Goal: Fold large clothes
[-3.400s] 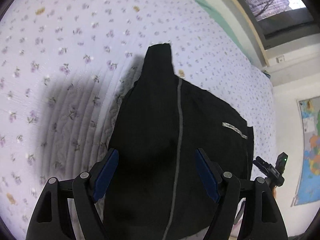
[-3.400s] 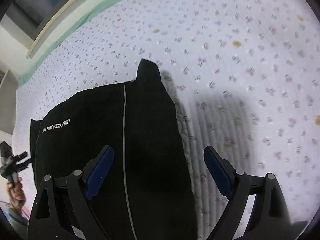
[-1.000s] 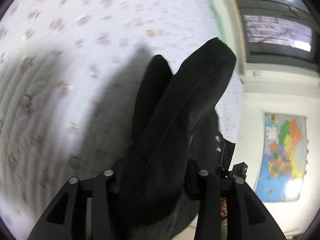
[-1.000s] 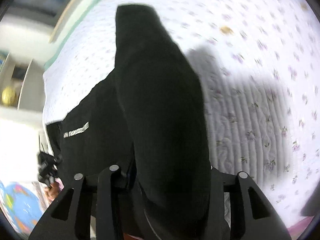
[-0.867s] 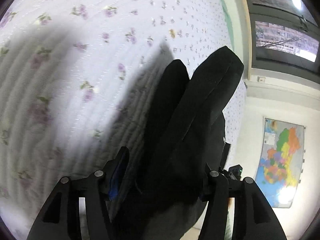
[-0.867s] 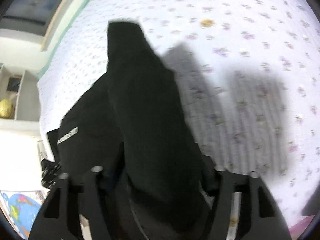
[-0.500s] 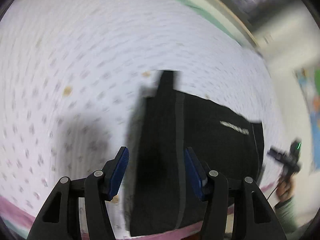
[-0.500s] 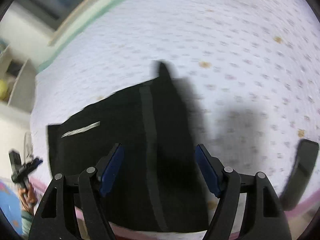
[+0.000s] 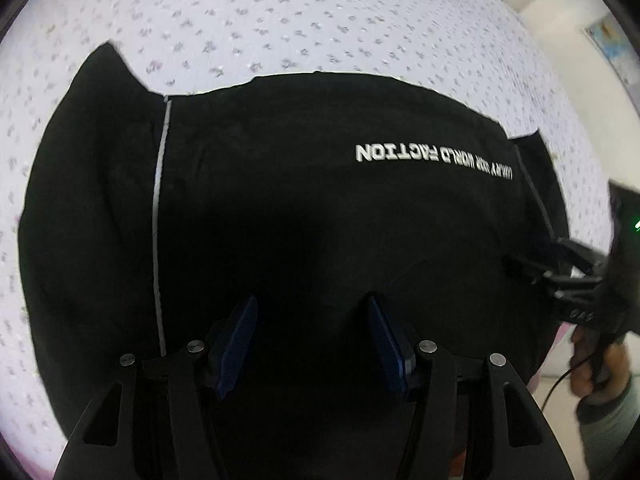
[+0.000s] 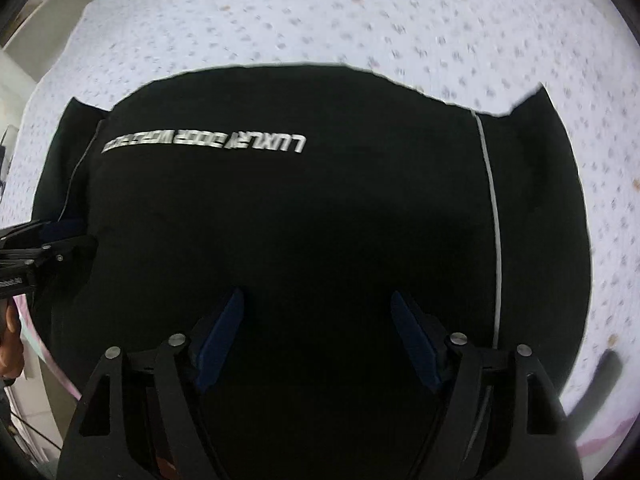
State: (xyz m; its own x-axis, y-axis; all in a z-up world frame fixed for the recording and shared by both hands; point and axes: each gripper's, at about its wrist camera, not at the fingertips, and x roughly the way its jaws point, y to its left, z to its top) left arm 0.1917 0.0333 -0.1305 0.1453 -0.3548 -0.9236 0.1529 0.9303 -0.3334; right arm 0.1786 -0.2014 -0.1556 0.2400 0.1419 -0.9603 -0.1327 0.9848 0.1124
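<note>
Matte black garment; quilted bedspread

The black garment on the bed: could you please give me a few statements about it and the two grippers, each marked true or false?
1. The black garment lies on a floral bedspread. True.
2. The left gripper is clamped on a sleeve. False: its jaws stand apart above the cloth with nothing pinched between them.
3. White lettering runs across the garment. True.
4. The right gripper is shut tight. False: its blue pads are wide apart, gripping nothing.
5. The garment is red with yellow stripes. False: it is black with a thin pale stripe near each side.
</note>
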